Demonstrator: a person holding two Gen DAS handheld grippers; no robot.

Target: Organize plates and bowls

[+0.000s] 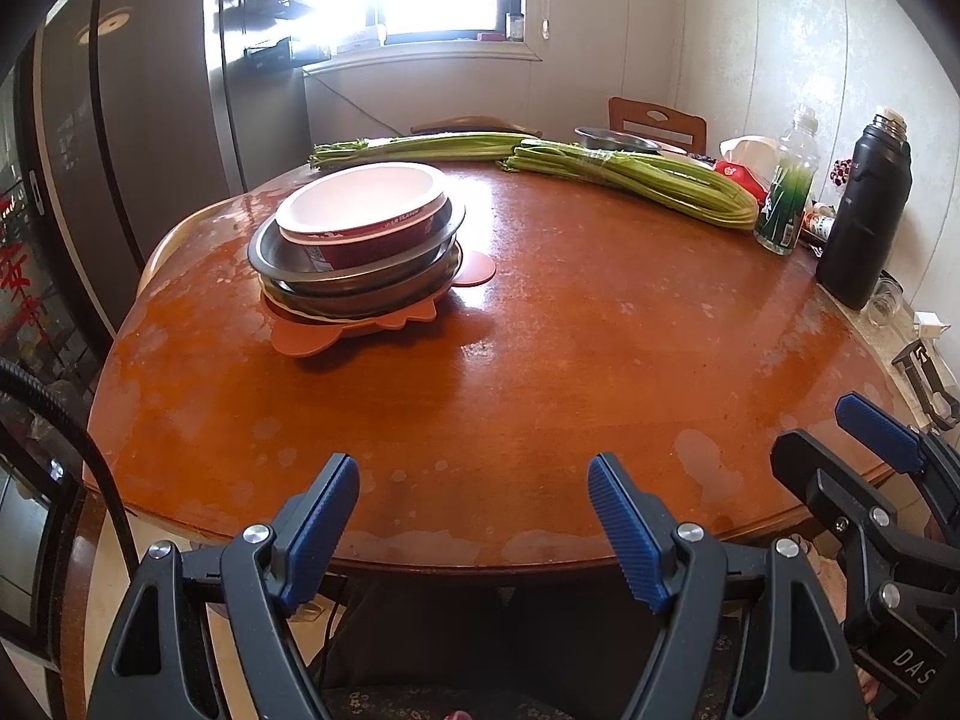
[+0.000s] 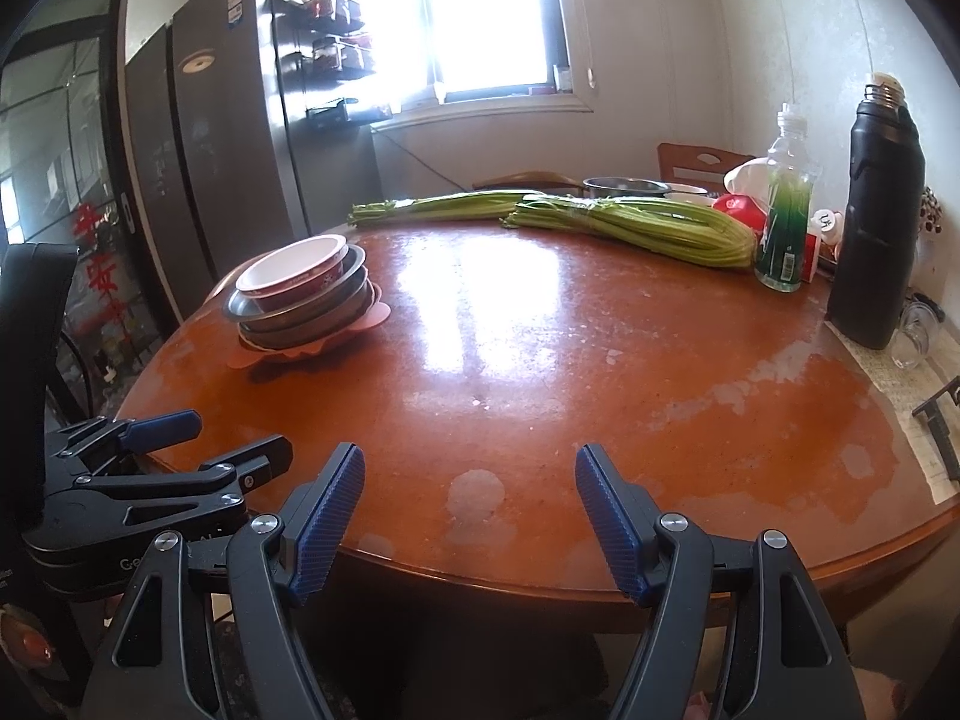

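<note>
A stack of dishes stands on the round wooden table [image 1: 540,372] at the far left: a red bowl with a white inside [image 1: 363,207] on top of steel plates [image 1: 360,282], on an orange plate [image 1: 384,315]. The stack also shows in the right wrist view [image 2: 300,291]. My left gripper [image 1: 474,516] is open and empty over the table's near edge. My right gripper [image 2: 471,510] is open and empty beside it, also at the near edge. Each gripper shows in the other's view, the right [image 1: 864,450] and the left [image 2: 198,438].
Two bundles of green stalks [image 1: 636,180] lie across the far side. A steel bowl [image 1: 618,141] sits behind them. A green-labelled bottle [image 1: 786,192], a black flask [image 1: 864,216], a glass jar [image 1: 885,303] and a red-and-white packet stand at the right. A fridge and a window are behind.
</note>
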